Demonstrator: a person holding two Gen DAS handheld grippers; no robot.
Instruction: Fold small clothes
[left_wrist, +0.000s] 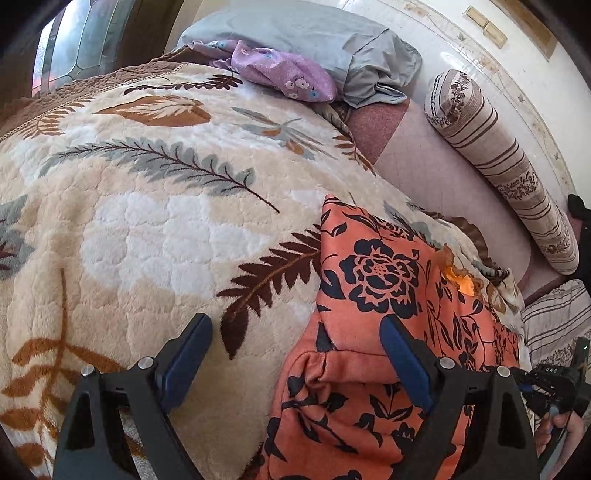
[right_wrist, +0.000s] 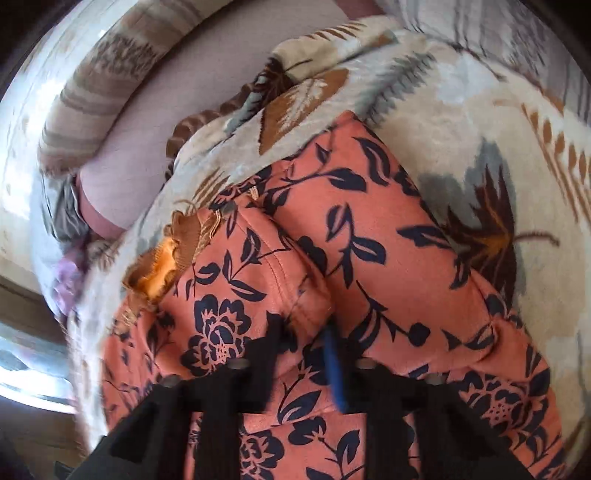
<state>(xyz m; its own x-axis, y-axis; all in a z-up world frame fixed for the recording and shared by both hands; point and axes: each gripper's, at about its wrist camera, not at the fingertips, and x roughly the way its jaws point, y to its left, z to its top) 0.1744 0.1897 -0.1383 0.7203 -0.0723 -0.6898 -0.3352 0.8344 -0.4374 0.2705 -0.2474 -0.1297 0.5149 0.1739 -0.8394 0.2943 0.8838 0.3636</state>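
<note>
Left wrist view: left gripper (left_wrist: 295, 349) spread wide, holding nothing, right finger over the orange floral garment (left_wrist: 373, 306), left finger over the leaf-print blanket (left_wrist: 155, 206). Garment lies on the blanket near the bed's right edge; open blanket to its left up to the grey pillow (left_wrist: 332, 48) and purple floral cloth (left_wrist: 284, 70) at the head. Striped bolster (left_wrist: 498, 162) runs along the wall side, pink mattress strip (left_wrist: 443, 173) between it and the blanket. Right wrist view is motion-blurred: right gripper (right_wrist: 306, 343) fingers close together, pinching a raised fold of the garment (right_wrist: 258, 266). Garment is rumpled, dark flower print, frilly orange trim (right_wrist: 166, 258) at one edge; near end cut off by the frame.
</note>
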